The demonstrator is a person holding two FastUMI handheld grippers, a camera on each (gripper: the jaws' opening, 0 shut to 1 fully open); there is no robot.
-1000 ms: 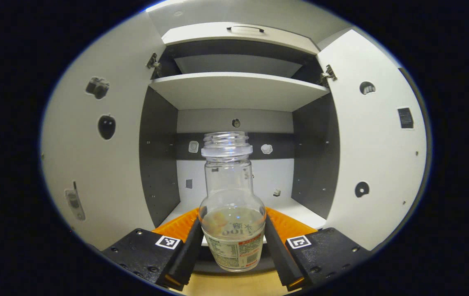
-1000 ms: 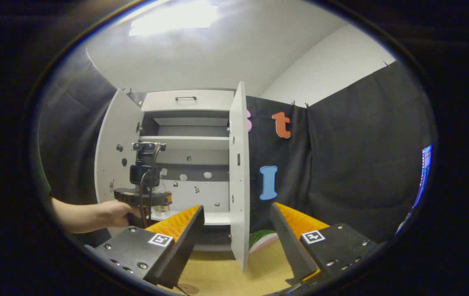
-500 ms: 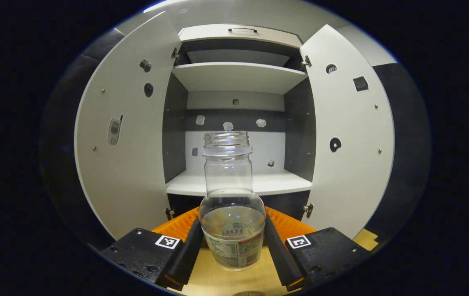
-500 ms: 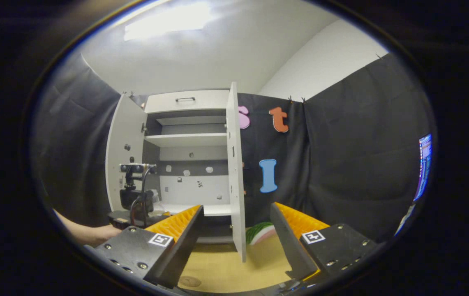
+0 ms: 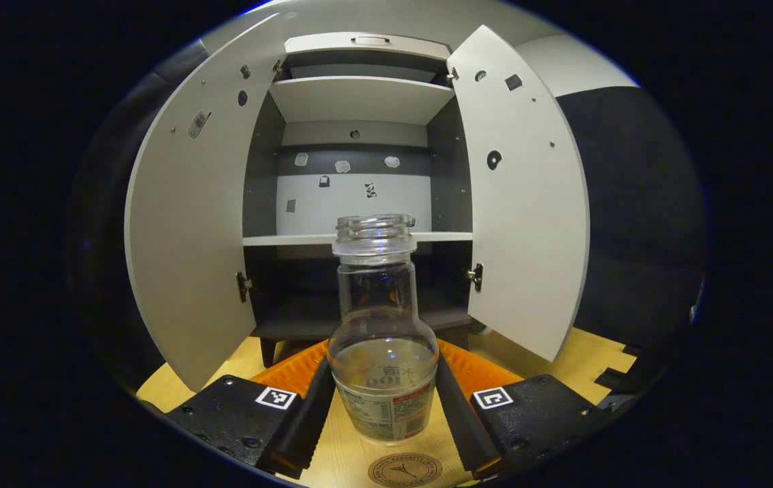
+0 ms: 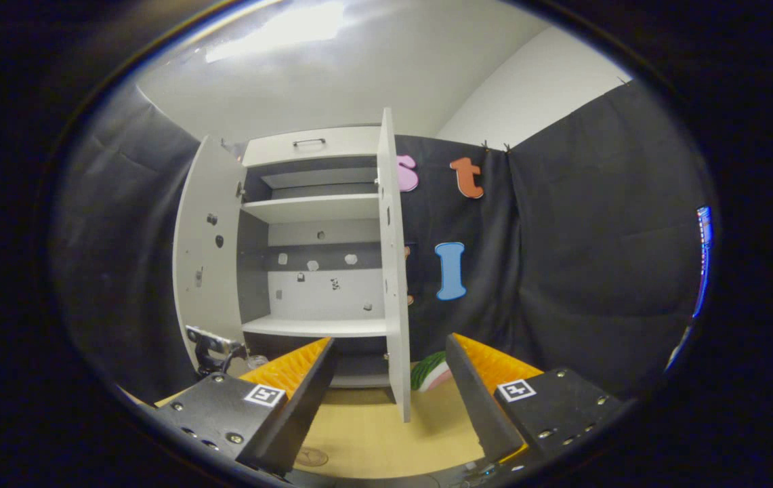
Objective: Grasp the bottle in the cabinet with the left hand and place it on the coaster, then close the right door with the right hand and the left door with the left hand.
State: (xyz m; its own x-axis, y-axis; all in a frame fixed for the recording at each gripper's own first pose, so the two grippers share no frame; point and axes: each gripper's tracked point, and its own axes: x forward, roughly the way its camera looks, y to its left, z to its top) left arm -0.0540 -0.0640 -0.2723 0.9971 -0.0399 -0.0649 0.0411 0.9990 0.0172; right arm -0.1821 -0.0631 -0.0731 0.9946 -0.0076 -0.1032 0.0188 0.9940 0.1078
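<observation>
Left hand-held gripper (image 5: 382, 400) clamping upright bottle (image 5: 381, 339), coaster (image 5: 404, 469) just below

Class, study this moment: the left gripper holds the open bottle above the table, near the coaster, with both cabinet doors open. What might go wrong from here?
1. The bottle has no cap and holds some liquid; tilting it may spill.
2. The coaster sits low in the left gripper view, partly behind the left gripper; the bottle might land off-centre.
3. The right door stands edge-on before the open right gripper; a push could slip off.
</observation>
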